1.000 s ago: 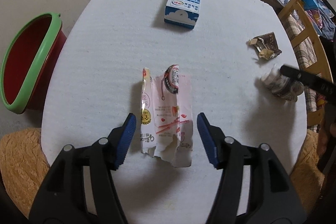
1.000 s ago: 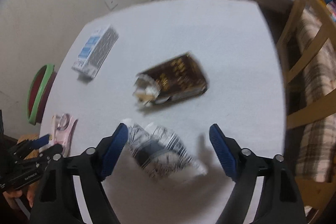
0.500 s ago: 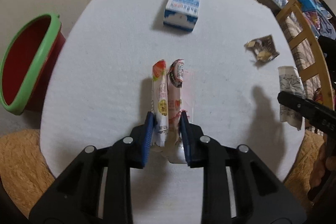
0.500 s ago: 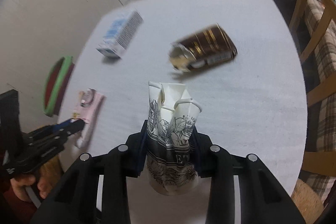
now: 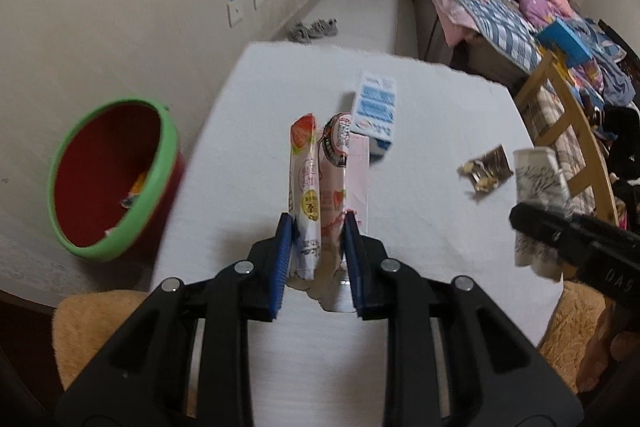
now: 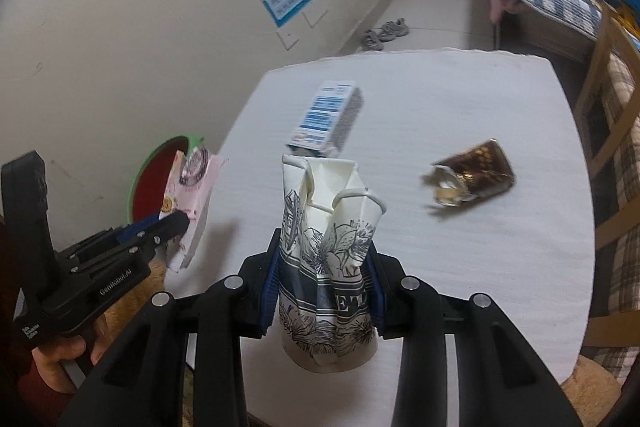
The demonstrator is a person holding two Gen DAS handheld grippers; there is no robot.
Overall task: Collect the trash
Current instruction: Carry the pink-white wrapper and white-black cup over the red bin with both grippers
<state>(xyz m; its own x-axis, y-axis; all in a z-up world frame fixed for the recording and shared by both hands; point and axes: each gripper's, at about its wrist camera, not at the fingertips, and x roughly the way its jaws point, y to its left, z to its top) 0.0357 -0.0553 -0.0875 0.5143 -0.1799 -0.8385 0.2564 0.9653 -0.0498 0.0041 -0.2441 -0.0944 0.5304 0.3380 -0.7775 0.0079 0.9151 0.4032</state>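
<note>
1. Both grippers have closed and come up off the table [image 5: 440, 115] since the earlier frame: a second ago their fingers stood wide around litter lying flat; now each piece hangs clear of the white surface.
2. Left gripper [image 5: 318, 247]: fingers narrow, blue pads clamped on the lower end of the pink strawberry wrapper [image 5: 320, 187], which is folded lengthwise and stands up from the pads. The fold appears to result from squeezing a flat wrapper from both sides.
3. Right gripper [image 6: 324, 275]: fingers narrow on the waist of the crushed paper cup [image 6: 328, 251], rim up and base below the pads. The mid-body grip suits a cup already collapsed.
4. Red bin [image 5: 108, 179] with a green rim stands on the floor off the table's left edge, close to the left gripper; something small lies inside, though blur prevents identification.
5. Remaining litter: the blue-and-white carton [image 6: 328, 115] lies towards the far edge, and the brown foil wrapper [image 6: 472, 175] towards the right edge, well apart from each other.
6. Judgement: both items are lifted for carrying to the bin; the left has the shorter path, the right must cross the table.
</note>
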